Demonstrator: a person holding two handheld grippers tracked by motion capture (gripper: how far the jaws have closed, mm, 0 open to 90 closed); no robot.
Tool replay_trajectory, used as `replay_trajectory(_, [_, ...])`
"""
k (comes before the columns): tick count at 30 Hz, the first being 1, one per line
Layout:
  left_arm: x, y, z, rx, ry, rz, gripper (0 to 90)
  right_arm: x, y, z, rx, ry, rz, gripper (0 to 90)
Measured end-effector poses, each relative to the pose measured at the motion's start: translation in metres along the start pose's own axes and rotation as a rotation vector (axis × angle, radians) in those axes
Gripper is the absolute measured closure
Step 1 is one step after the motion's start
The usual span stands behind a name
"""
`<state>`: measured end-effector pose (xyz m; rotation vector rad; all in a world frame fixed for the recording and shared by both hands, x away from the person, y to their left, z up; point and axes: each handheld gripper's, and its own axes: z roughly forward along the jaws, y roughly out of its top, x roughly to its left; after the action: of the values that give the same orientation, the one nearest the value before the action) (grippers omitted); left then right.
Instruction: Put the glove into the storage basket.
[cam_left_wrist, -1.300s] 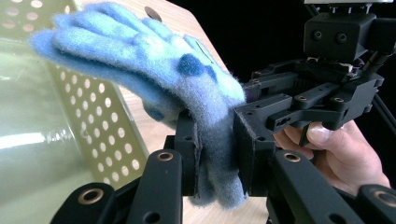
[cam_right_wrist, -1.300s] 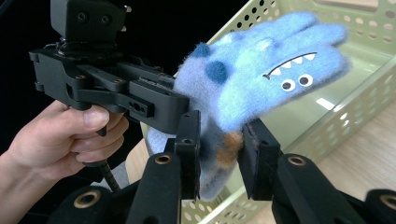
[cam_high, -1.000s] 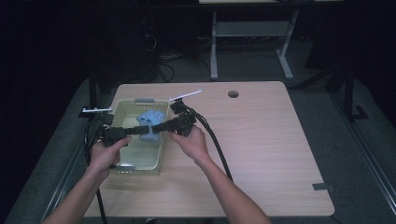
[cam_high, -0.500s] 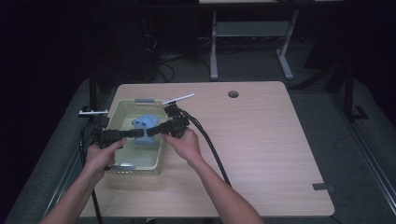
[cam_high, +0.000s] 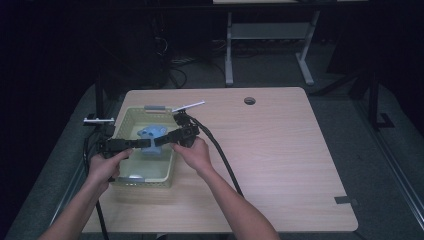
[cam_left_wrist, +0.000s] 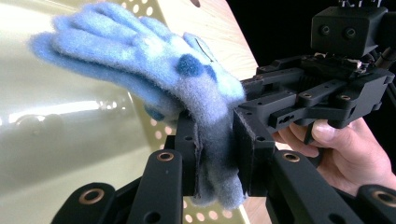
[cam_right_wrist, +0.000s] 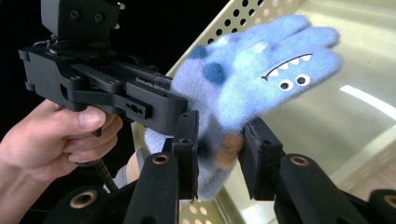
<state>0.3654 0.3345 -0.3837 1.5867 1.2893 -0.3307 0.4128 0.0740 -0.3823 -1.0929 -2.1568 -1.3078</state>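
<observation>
A fuzzy blue glove (cam_high: 150, 134) with a monster face hangs over the pale yellow perforated basket (cam_high: 145, 181), gripped from both sides. My left gripper (cam_high: 144, 144) comes in from the left, shut on the glove's cuff (cam_left_wrist: 215, 154). The cuff is squeezed thin between its pads (cam_left_wrist: 189, 149). My right gripper (cam_high: 160, 140) reaches in from the right. Its jaws have just been opening slightly, and the cuff (cam_right_wrist: 215, 154) is still pinched between its pads (cam_right_wrist: 187, 149). The glove's fingers (cam_right_wrist: 280, 56) point away over the basket floor.
The basket stands at the left of the wooden table (cam_high: 280, 160), with a grey handle (cam_high: 155, 107) on its far rim. A white strip (cam_high: 189, 105) lies behind it. A cable hole (cam_high: 249, 100) sits farther back. Black cables (cam_high: 220, 155) trail from the grippers.
Both grippers and the glove have drifted a little to the left and lower into the basket. The right hand moved most.
</observation>
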Motion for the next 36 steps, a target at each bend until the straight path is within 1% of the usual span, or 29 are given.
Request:
replay_trajectory(5, [0.003, 0.001, -0.001, 0.003, 0.016, -0.003, 72.6, -0.001, 0.001, 0.003, 0.002, -0.011, 0.004, 66.6])
replay_trajectory(10, [0.006, 0.001, -0.001, 0.004, 0.028, -0.011, 72.8, -0.003, 0.002, 0.004, 0.002, -0.016, 0.013, 66.5])
replay_trajectory(16, [0.012, 0.001, -0.003, 0.012, 0.065, -0.025, 72.9, -0.008, 0.002, 0.012, 0.010, -0.017, 0.029, 66.4])
replay_trajectory(18, [0.014, 0.002, -0.005, 0.016, 0.080, -0.023, 72.9, -0.009, 0.002, 0.014, 0.011, -0.024, 0.032, 65.6])
replay_trajectory(22, [0.017, 0.004, -0.008, 0.017, 0.118, -0.031, 73.0, -0.009, 0.002, 0.012, 0.007, -0.029, 0.033, 65.0])
replay_trajectory(25, [0.019, 0.005, -0.007, 0.021, 0.132, -0.048, 72.9, -0.008, 0.003, 0.009, 0.006, -0.031, 0.031, 64.5])
replay_trajectory(26, [0.021, 0.005, -0.006, 0.027, 0.139, -0.043, 72.9, -0.007, 0.003, 0.008, 0.009, -0.029, 0.030, 64.2])
replay_trajectory(29, [0.021, 0.006, -0.003, 0.042, 0.168, -0.056, 72.9, -0.008, 0.002, 0.006, 0.013, -0.024, 0.027, 63.0])
replay_trajectory(31, [0.021, 0.006, 0.001, 0.066, 0.199, -0.042, 72.9, -0.007, 0.002, 0.003, 0.013, -0.025, 0.027, 62.9])
replay_trajectory(32, [0.020, 0.005, 0.003, 0.078, 0.213, -0.046, 72.8, -0.007, 0.001, 0.002, 0.010, -0.023, 0.023, 62.9])
replay_trajectory(33, [0.021, 0.005, 0.005, 0.102, 0.229, -0.023, 72.8, -0.007, 0.001, 0.000, 0.009, -0.024, 0.024, 62.9])
replay_trajectory(34, [0.021, 0.005, 0.008, 0.138, 0.263, 0.006, 72.6, -0.006, 0.000, -0.001, 0.005, -0.028, 0.019, 62.7])
replay_trajectory(35, [0.019, 0.005, 0.009, 0.155, 0.287, 0.017, 72.6, -0.006, -0.001, -0.004, 0.002, -0.032, 0.013, 62.6])
replay_trajectory(36, [0.019, 0.005, 0.010, 0.166, 0.297, 0.022, 72.6, -0.006, -0.001, -0.005, 0.000, -0.030, 0.016, 62.5])
